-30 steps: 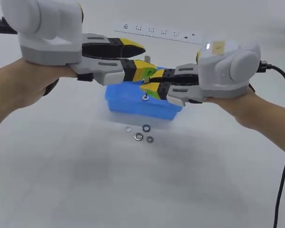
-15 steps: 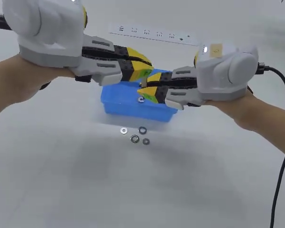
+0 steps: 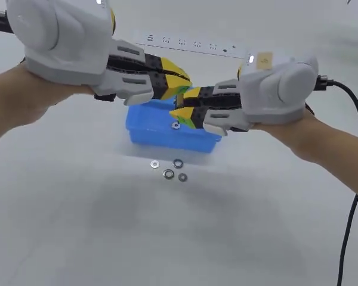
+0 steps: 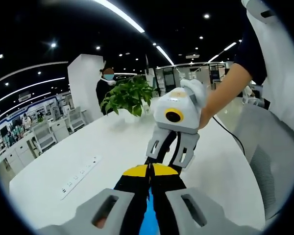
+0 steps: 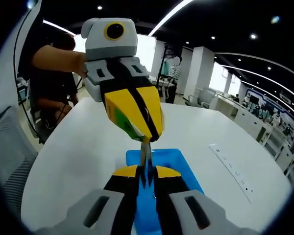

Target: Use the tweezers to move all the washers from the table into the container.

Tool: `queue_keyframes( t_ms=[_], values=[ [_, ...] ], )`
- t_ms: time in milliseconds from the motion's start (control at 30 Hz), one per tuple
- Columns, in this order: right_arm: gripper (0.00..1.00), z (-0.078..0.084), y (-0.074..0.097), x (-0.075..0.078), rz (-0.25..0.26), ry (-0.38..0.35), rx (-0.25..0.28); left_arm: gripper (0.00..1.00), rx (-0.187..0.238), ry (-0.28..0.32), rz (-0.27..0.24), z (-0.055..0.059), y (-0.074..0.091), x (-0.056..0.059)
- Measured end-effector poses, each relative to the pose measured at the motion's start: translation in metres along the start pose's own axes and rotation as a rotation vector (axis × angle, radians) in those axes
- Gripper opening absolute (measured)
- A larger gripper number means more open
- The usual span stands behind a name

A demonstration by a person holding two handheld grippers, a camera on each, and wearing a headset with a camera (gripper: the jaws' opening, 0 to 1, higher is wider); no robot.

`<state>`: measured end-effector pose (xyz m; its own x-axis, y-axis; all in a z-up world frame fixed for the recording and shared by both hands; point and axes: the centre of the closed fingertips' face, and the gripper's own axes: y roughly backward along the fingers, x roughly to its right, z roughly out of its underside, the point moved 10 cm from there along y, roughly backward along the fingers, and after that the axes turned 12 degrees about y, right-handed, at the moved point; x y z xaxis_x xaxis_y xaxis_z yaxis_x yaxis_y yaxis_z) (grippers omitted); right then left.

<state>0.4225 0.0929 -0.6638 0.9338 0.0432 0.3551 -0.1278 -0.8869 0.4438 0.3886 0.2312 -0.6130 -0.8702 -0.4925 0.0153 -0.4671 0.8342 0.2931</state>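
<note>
Jaws of right gripper (image 3: 180, 114) clamped on tweezers (image 5: 145, 155); washer (image 3: 176, 125) just below tips, at blue container (image 3: 161, 136). Jaws of left gripper (image 3: 186, 82) together, close above. Four washers (image 3: 169, 174) on table (image 3: 107, 226), near container.

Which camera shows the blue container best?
The head view: the container shows its front wall and overall shape. The right gripper view shows part of it from above, beyond the jaws; the left gripper view, just a blue sliver between the jaws.
</note>
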Motion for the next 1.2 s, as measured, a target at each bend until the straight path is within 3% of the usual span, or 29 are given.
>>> queue_keyframes(
  t_ms=[167,400,467,600,800,1067,1200],
  values=[
    [0.16,0.000,0.006,0.002,0.061,0.022,-0.041,0.04,0.014,-0.014,-0.070,-0.004,0.000,-0.003],
    [0.20,0.003,0.025,-0.001,0.124,0.006,-0.095,0.04,0.020,-0.020,-0.068,-0.012,0.004,0.002],
    [0.24,0.005,0.031,-0.003,0.144,-0.022,-0.102,0.04,0.023,-0.017,-0.071,-0.013,0.007,0.004],
    [0.27,0.007,0.047,-0.009,0.212,-0.090,-0.117,0.04,0.093,0.017,-0.086,-0.022,0.016,0.008],
    [0.31,0.006,0.069,-0.019,0.283,-0.190,-0.119,0.04,0.100,0.011,-0.088,-0.027,0.025,0.016],
    [0.39,0.008,0.087,-0.042,0.276,-0.200,-0.140,0.04,0.084,0.005,-0.066,-0.020,0.030,0.033],
    [0.42,0.013,0.093,-0.053,0.266,-0.166,-0.190,0.04,0.087,0.008,-0.058,-0.017,0.034,0.040]
  ],
)
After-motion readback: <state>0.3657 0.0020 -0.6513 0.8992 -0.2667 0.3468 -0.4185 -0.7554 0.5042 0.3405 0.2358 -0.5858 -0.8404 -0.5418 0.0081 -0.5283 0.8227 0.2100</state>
